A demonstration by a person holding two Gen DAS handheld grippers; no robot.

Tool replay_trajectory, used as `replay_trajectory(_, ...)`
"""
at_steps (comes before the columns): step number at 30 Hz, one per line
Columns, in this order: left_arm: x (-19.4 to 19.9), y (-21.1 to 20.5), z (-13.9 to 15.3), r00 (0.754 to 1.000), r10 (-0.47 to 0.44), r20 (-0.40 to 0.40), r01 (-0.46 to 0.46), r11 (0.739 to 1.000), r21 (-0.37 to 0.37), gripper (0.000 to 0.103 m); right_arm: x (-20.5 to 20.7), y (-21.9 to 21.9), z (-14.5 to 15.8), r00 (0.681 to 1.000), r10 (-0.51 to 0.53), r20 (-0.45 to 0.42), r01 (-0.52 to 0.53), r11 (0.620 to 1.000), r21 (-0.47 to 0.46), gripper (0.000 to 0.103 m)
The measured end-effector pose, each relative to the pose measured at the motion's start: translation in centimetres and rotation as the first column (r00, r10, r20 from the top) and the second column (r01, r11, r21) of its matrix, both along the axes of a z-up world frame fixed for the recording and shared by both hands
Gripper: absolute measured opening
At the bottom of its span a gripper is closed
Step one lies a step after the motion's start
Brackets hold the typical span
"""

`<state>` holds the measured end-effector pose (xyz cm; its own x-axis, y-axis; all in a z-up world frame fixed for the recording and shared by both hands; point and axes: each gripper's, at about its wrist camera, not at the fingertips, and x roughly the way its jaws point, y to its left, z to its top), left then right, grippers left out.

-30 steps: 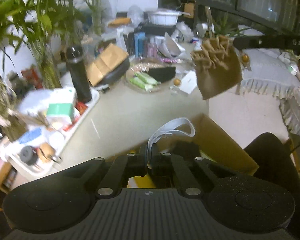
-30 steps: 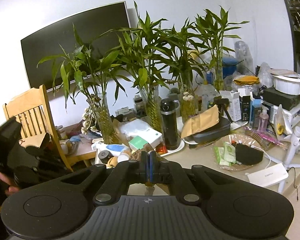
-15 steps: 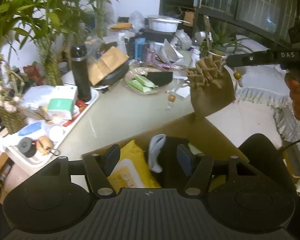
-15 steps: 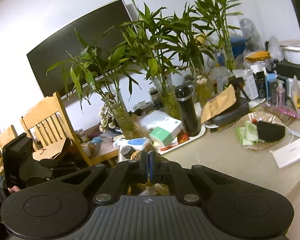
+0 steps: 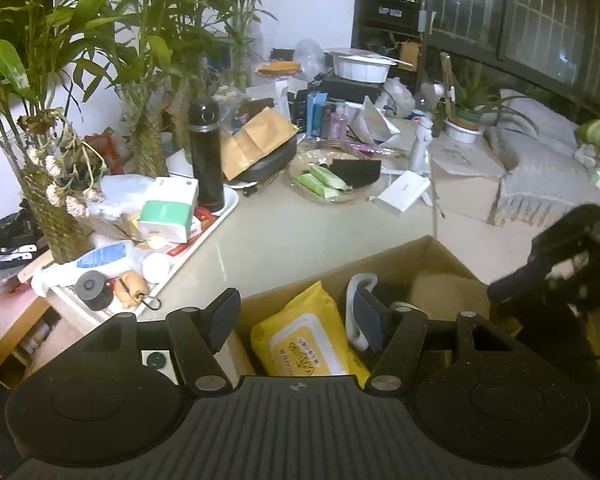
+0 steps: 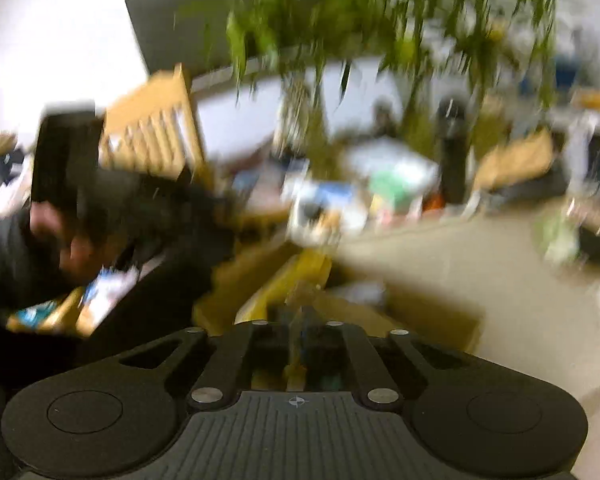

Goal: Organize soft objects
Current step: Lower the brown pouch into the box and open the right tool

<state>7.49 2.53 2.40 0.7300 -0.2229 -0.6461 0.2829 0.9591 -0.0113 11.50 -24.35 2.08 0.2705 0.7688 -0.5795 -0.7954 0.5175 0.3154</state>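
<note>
Left wrist: yellow wipes pack (image 5: 310, 336) below gripper (image 5: 296, 316).

A cluttered pale table (image 5: 300, 236) fills the left wrist view. Tall bamboo plants (image 5: 148, 40) stand in vases along its far left side, in front of a white wall. A black flask (image 5: 206, 156) stands upright on a white tray (image 5: 204, 240), just beside a green and white box (image 5: 167, 222). Behind the flask a brown envelope (image 5: 256, 142) leans on a dark pan. A glass dish (image 5: 324, 194) holds green packets (image 5: 320, 180) and a black pad. A flat white box (image 5: 402, 192) lies just right of the dish. Farther back sits a white bowl (image 5: 362, 66). The right wrist view is badly blurred; a wooden chair (image 6: 156, 128) shows at the left.
</note>
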Motion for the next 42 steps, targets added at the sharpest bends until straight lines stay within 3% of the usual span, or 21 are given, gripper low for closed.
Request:
replay_trajectory(3,-0.2,0.1,-0.3,1.0,0.003,-0.006,-0.003,1.0,0.02,0.062,-0.4,-0.1,-1.3,1.0,-0.01,-0.025,0.009,1.0,-0.019,0.064)
replay_trajectory(4,-0.2,0.1,-0.4,1.0,0.007,-0.007,-0.006,1.0,0.028,0.062,-0.5,-0.3,-1.2,0.999,-0.023,-0.022,0.023,1.0,-0.009,0.072)
replay_trajectory(6,-0.3,0.0,-0.7,1.0,0.023,-0.014,-0.022,0.999,0.05,0.062,-0.3,-0.8,-1.0,0.998,-0.058,-0.016,0.058,0.998,0.004,0.076)
replay_trajectory(9,-0.3,0.1,-1.0,0.999,0.038,-0.024,-0.036,0.998,0.056,0.062,-0.1,-0.4,-1.0,0.991,-0.133,0.006,0.133,0.989,-0.061,0.076)
replay_trajectory(14,-0.5,0.2,-1.0,0.998,0.042,-0.036,-0.04,0.998,0.049,0.062,0.2,0.3,-2.1,0.995,-0.1,0.0,0.099,0.986,-0.134,0.072)
replay_trajectory(20,-0.6,0.3,-1.1,0.998,0.055,-0.04,-0.053,0.997,0.048,0.062,0.4,1.2,-2.9,0.996,-0.089,-0.024,0.082,0.969,-0.232,0.058)
replay_trajectory(29,-0.7,0.0,-1.1,0.998,0.058,-0.037,-0.055,0.997,0.055,0.062,1.4,5.0,-6.6,0.995,-0.071,0.076,0.096,0.914,-0.394,0.044)
replay_trajectory(33,-0.8,-0.1,-1.2,0.997,0.059,-0.042,-0.056,0.996,0.067,0.062,2.6,5.9,-7.2,0.986,-0.093,0.138,0.143,0.901,-0.41,0.044)
replay_trajectory(38,-1.1,0.0,-1.4,0.995,0.076,-0.067,-0.071,0.995,0.067,0.062,3.2,5.5,-6.5,0.981,-0.12,0.153,0.171,0.907,-0.384,0.047)
replay_trajectory(42,-1.1,-0.1,-1.6,0.993,0.089,-0.083,-0.083,0.994,0.073,0.062,2.6,4.5,-5.3,0.975,-0.151,0.165,0.202,0.914,-0.352,0.064)
